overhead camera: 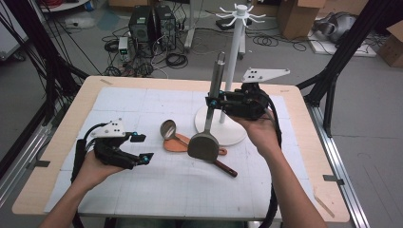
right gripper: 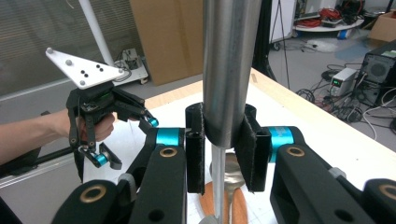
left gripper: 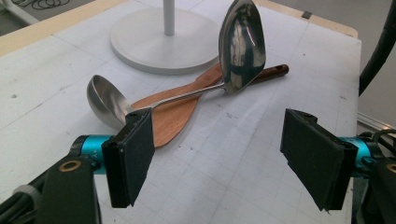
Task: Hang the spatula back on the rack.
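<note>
left tool [overhead camera: 140, 148] gapes empty over white mat [overhead camera: 142, 102]; right tool [overhead camera: 215, 102] clamps steel spatula [overhead camera: 209, 128].

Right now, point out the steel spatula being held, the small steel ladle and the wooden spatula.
Steel spatula [overhead camera: 203, 146]: high view, on its blade.
Small steel ladle [left gripper: 103, 99]: left gripper view, on its bowl.
Wooden spatula [left gripper: 169, 116]: left gripper view, on its flat blade.
</note>
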Available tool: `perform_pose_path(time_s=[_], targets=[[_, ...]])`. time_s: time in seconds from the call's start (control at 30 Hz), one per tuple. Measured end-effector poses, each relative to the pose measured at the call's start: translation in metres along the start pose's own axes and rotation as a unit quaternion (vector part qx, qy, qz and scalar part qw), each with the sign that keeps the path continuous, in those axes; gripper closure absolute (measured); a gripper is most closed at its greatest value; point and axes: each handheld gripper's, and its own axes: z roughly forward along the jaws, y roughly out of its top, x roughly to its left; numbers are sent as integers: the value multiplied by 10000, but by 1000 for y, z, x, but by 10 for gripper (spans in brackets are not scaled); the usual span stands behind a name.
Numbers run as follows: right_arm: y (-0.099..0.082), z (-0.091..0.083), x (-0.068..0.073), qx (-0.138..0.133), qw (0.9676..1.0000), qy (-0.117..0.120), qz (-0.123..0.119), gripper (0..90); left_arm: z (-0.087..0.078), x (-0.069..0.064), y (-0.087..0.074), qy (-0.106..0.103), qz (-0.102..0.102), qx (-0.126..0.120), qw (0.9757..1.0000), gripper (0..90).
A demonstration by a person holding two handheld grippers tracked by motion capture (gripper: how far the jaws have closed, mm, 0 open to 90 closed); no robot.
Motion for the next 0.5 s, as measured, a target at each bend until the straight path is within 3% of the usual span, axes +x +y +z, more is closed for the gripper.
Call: perform_pose_path(time_s=[0.5], targets=[[10,4,-11,3,9998,-210,40,750,-1,2,-5,167,-20,34,9999,198]])
